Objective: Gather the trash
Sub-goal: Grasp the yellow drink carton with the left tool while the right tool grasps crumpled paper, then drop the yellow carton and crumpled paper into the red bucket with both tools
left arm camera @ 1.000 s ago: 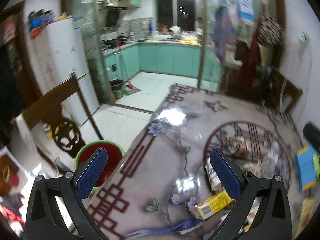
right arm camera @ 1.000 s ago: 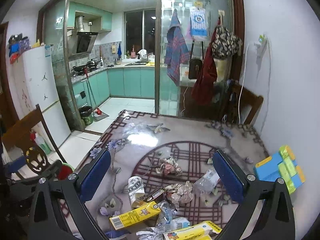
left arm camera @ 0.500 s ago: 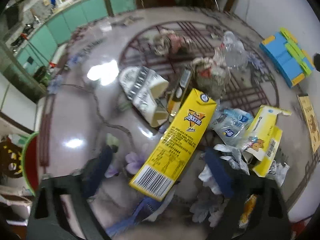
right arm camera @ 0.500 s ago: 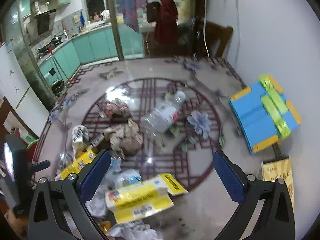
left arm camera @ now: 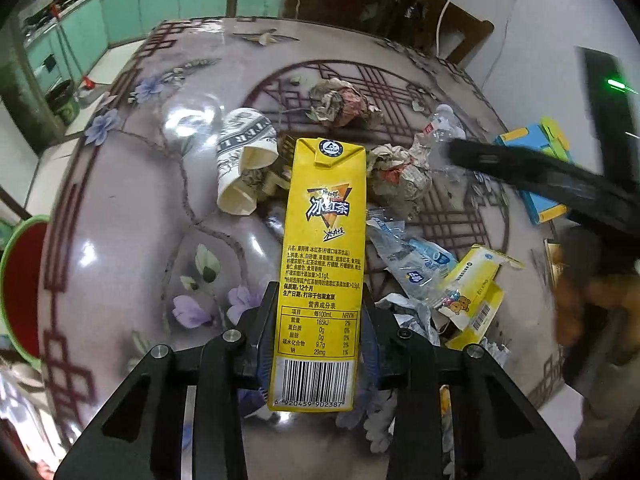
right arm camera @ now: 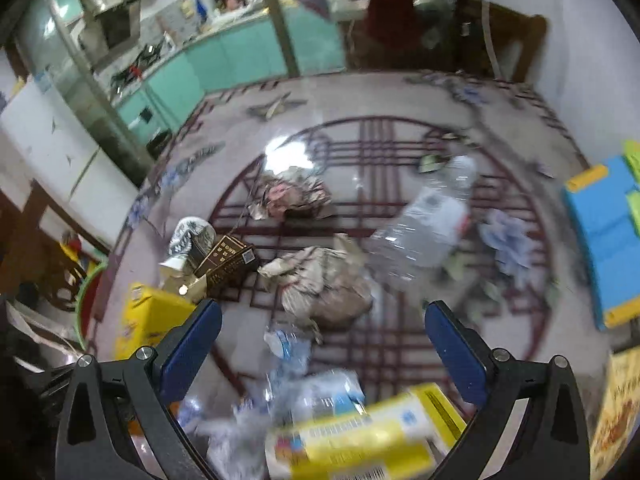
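Note:
My left gripper (left arm camera: 316,336) is shut on a yellow iced-tea carton (left arm camera: 324,248), gripping its lower end above the patterned table (left arm camera: 120,240). The carton also shows at the left of the right wrist view (right arm camera: 148,316). My right gripper (right arm camera: 324,344) is open and empty, hovering over a crumpled paper wad (right arm camera: 324,284), plastic wrappers (right arm camera: 296,392) and a flattened yellow box (right arm camera: 360,436). A clear plastic bottle (right arm camera: 432,220), a crushed paper cup (left arm camera: 244,160) and another paper wad (left arm camera: 340,100) lie on the table.
A red bin with a green rim (left arm camera: 20,284) stands on the floor left of the table. A blue and yellow box (right arm camera: 608,232) lies at the table's right side. A dark small box (right arm camera: 228,260) lies beside the cup. Chairs and a wall stand beyond.
My left gripper came down over the trash and closed on the yellow carton. My right gripper dropped lower over the pile and stays open.

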Available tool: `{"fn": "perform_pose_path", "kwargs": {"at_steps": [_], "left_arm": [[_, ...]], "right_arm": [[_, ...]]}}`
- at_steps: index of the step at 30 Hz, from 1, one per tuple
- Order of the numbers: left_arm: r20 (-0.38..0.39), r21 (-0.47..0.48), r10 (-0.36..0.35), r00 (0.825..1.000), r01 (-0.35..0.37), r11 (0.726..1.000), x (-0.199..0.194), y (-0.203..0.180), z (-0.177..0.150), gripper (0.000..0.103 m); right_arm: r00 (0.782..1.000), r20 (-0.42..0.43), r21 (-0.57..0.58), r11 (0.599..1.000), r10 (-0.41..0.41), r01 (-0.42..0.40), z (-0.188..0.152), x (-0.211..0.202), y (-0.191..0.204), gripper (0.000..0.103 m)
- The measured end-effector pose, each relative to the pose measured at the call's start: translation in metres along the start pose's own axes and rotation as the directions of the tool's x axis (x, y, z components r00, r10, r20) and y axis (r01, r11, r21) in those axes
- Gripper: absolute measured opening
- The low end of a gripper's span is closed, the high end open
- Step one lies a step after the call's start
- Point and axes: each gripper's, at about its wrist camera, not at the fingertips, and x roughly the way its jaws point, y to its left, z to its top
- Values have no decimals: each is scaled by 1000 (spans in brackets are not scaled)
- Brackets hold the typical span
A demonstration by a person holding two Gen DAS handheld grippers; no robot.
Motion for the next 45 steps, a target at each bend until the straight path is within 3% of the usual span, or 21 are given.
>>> {"fn": "perform_pose_path", "kwargs": {"at_steps": [2,5,7,14,23,30,37,45], "left_arm": [[-1,-16,9,1000,-9,1000,2,4,3,35],[0,-45,12,1000,-12,999,0,15,2,35],[4,-54,20,1000,-20,998,-1,20,0,35],[15,-108,34,999,-33,994,-7,40,-2,35],[48,-142,27,998,-20,990,-22,60,-2,35],[100,-190,62,993,-42,981,-48,95,-2,35],[155,-275,151,976,-104,956,-81,154,-9,35],[150,-359,238,960,-171,917,-93,224,-17,35]], "right_arm": [[1000,-21,-20,1000,-5,5,5,19,8,96],[997,-70,-43,999,-17,14,11,48,16,77],[995,-101,-49,999,-11,6,13,60,17,47],[998,-66,-20,1000,16,-17,14,52,14,17],[998,20,-18,998,54,-54,8,-4,23,15],[993,85,-55,995,88,-84,4,-42,55,15],[982,123,-120,985,141,-126,5,-66,110,15],[966,112,-213,955,233,-206,2,-67,196,15]]}}
